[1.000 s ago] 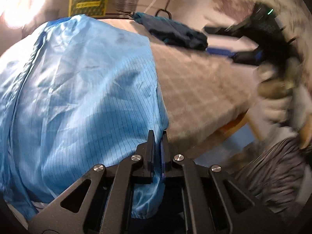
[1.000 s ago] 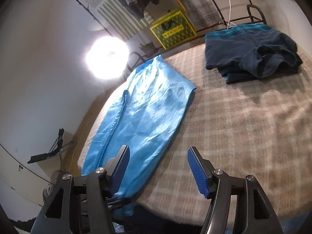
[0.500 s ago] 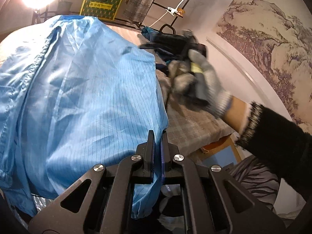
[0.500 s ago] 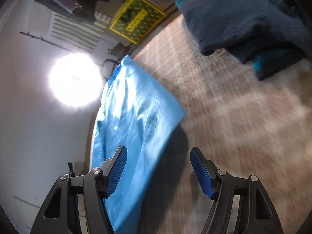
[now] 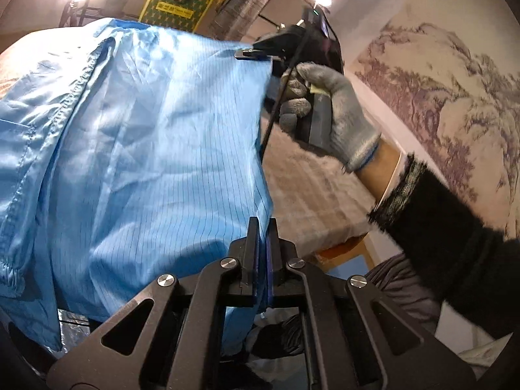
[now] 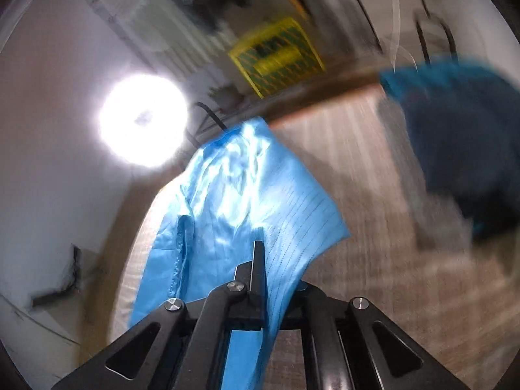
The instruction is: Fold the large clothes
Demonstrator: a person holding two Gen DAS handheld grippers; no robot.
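Only left view: gloved hand (image 5: 328,110).

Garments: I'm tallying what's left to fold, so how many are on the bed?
2. The light blue garment lies along the bed's left side, both tongs shut on its edge. A dark blue pile sits at the far right; it may hold more.

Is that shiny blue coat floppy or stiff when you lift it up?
Probably floppy: the coat sags and wrinkles between the left hand-held gripper and the right hand-held gripper. Its sheen suggests thin, slippery, light cloth that might slide out.
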